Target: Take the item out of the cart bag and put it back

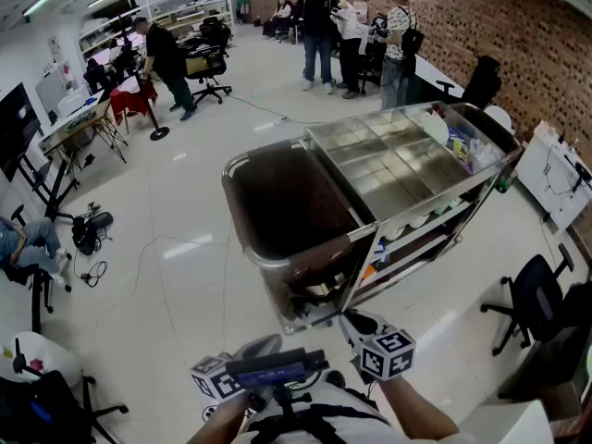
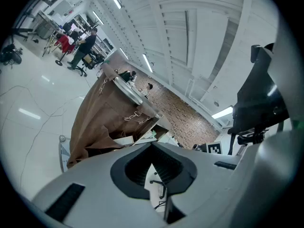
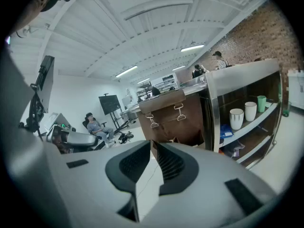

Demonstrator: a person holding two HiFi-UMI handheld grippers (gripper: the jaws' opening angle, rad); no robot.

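The brown cart bag (image 1: 277, 206) hangs open on the left end of the steel cart (image 1: 398, 160). Its inside is dark and I can make out no item in it. Both grippers are held low, close to the person's body, short of the cart. In the head view my left gripper (image 1: 262, 345) sits below the bag and my right gripper (image 1: 354, 322) near the cart's lower corner. The left gripper view shows the left gripper (image 2: 152, 145) with its tips together, facing the bag (image 2: 95, 122). My right gripper (image 3: 152, 144) shows only a thin slit and holds nothing, with the bag (image 3: 173, 120) ahead.
The cart's lower shelves hold cups (image 3: 236, 118) and small items. A black office chair (image 1: 532, 303) stands to the right. Several people stand at the far end of the room. Desks, chairs and floor cables (image 1: 92, 271) lie to the left.
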